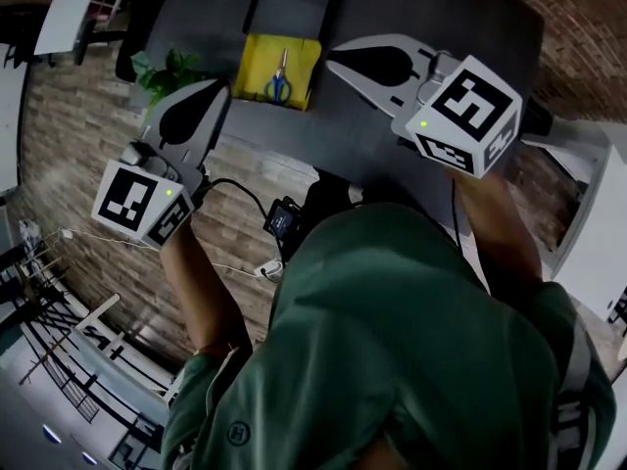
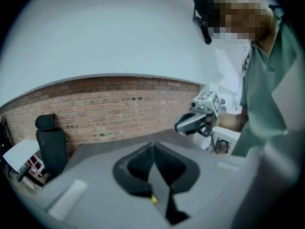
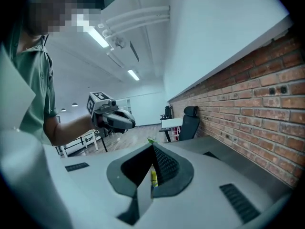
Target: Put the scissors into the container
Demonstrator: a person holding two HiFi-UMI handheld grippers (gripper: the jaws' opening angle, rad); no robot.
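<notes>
While you hold both grippers up over the table, the scissors already lie alone inside the yellow container. Your left gripper and right gripper both have jaws pressed together, nothing between them.

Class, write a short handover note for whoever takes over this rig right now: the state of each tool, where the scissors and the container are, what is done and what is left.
Left tool: shut, empty, held up in the air, touching nothing.
Right tool: shut, empty, held up over the table.
Scissors: lying inside the yellow container on the table, blue handles toward the person.
Done: the scissors are in the container and neither tool holds them.
Left: nothing of the job seems to remain; probably just keep both tools away from the container.
</notes>
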